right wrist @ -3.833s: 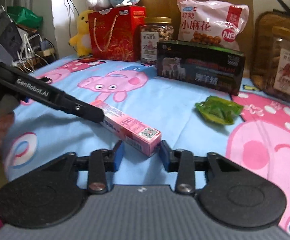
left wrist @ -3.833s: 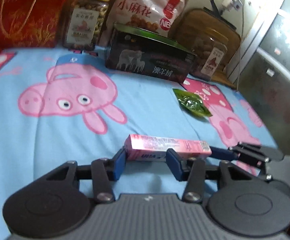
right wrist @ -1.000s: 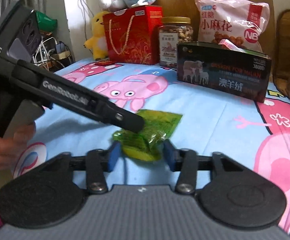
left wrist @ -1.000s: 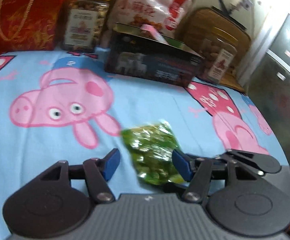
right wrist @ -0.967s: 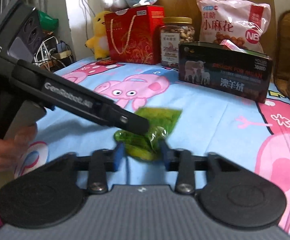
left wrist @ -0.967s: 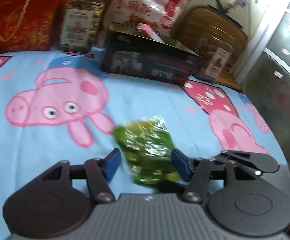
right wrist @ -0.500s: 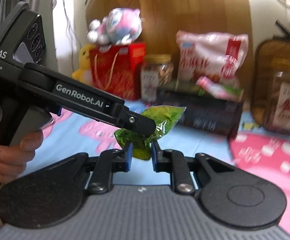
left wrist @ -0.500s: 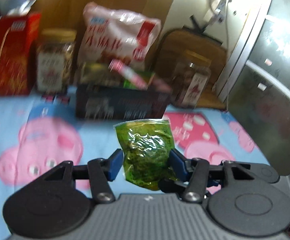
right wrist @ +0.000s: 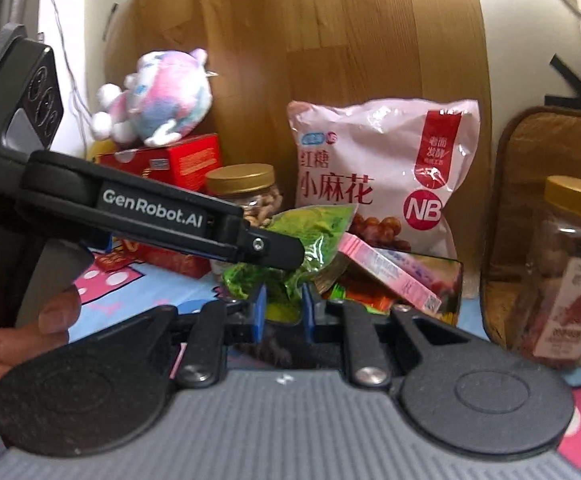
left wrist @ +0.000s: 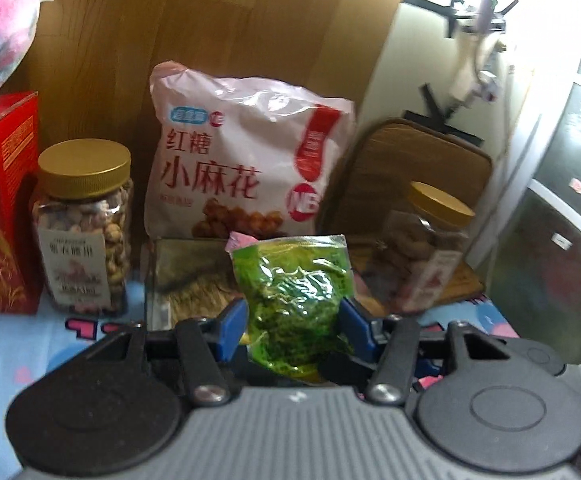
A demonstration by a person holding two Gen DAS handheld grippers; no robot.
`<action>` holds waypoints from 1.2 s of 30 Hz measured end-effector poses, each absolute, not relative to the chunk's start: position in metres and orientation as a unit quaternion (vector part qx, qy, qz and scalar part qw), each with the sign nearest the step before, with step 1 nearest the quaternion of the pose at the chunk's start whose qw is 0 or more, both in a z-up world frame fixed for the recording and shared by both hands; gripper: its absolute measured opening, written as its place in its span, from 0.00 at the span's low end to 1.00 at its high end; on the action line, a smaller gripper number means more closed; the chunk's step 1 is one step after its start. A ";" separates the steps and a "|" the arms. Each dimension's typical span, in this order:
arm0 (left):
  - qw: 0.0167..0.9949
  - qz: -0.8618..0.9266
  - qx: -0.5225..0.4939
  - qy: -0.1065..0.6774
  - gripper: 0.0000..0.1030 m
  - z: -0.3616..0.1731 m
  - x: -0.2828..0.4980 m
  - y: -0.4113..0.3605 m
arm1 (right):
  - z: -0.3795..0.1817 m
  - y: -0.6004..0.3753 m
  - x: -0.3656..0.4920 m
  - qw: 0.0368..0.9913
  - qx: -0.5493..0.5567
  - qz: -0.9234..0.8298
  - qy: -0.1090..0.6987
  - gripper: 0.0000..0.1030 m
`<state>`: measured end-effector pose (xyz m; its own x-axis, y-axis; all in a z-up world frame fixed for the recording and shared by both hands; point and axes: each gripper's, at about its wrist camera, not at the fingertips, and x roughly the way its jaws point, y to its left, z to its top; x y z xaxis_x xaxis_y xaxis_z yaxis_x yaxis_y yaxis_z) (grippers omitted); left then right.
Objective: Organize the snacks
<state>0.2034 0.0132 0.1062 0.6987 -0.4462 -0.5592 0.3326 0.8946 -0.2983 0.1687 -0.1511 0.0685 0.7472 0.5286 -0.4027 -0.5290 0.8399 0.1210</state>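
Currently both grippers share one load: the crinkly green plastic snack pouch [left wrist: 296,300], off the blue pig-print bedspread [left wrist: 6,352] and in the air. Left gripper [left wrist: 293,328] fingers pinch its wide body from both flat sides; right gripper [right wrist: 282,307] fingers pinch its lower end, nearly pressed together. Pouch's long axis runs toward 12 o'clock in the left wrist view, top seal up.

Key relation: the dark open-top cardboard box [right wrist: 448,280] sits just beyond the pouch at 12 to 1 o'clock, already holding a long pink carton [right wrist: 386,274] leaning on its rim. Right gripper looks nearer the opening.

Versus a second ago: the pouch lay on the bedspread with the fingers only closing around it; the box was well ahead, now close.
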 end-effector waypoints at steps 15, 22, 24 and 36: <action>0.927 -0.150 -0.069 0.337 0.49 0.077 0.246 0.020 | 0.050 -0.147 0.199 0.942 0.012 0.258 0.214 0.32; 0.950 -0.119 -0.015 0.289 0.61 0.092 0.174 0.019 | 0.052 -0.185 0.129 0.936 0.096 0.251 0.227 0.39; 0.954 -0.111 -0.004 0.280 0.65 0.092 0.149 0.017 | 0.045 -0.196 0.102 0.936 0.109 0.240 0.233 0.43; 0.939 -0.050 0.040 0.338 0.96 0.058 0.057 0.003 | 0.014 -0.218 0.021 0.914 0.202 0.189 0.297 0.61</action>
<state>0.0572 0.0033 0.0582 0.7671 -0.0669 -0.6380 0.1208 0.9918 0.0413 0.0213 -0.2183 0.0142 0.7522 0.4662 -0.4658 -0.2259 0.8464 0.4822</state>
